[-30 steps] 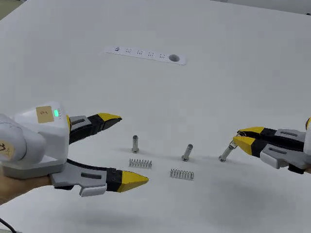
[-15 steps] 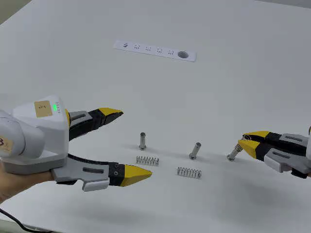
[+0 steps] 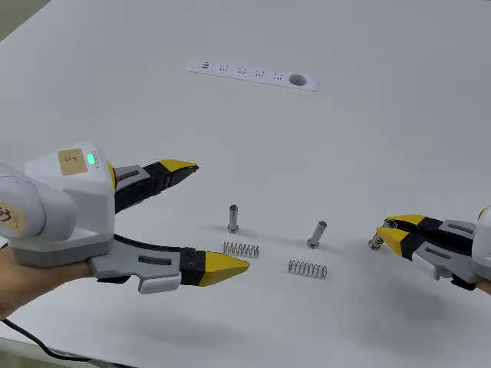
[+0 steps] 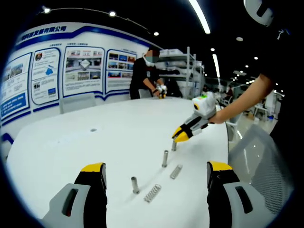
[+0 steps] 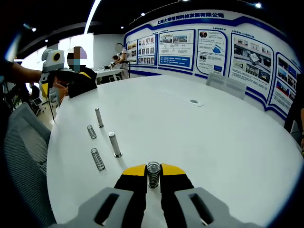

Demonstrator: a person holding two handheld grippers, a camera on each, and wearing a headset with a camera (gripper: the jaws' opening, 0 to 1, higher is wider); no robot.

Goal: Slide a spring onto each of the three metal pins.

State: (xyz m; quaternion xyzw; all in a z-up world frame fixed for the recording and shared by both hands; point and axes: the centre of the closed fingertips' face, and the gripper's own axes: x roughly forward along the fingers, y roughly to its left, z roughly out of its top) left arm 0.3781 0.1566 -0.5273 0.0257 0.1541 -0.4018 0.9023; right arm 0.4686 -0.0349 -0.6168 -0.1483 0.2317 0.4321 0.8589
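Three metal pins stand on the white table (image 3: 360,138). The left pin (image 3: 233,218) and the middle pin (image 3: 316,234) are bare. One loose spring (image 3: 241,248) lies before the left pin, and a second spring (image 3: 308,268) lies before the middle pin. My right gripper (image 3: 388,229) is shut on a third spring (image 5: 153,174), which sits around the right pin (image 3: 376,242). My left gripper (image 3: 211,216) hovers open just left of the left pin, holding nothing. In the left gripper view the pins (image 4: 165,158) line up ahead, with the right gripper (image 4: 182,134) at the far one.
A white power strip (image 3: 253,74) lies at the far side of the table. The table's near edge runs just below my left gripper, with a black cable (image 3: 31,343) hanging there. A person (image 4: 147,71) works at the far end, beside wall posters (image 5: 180,45).
My right gripper has come down along the right pin, which was tilted and now stands nearer upright. The left gripper stays open, about where it was. The head camera has shifted.
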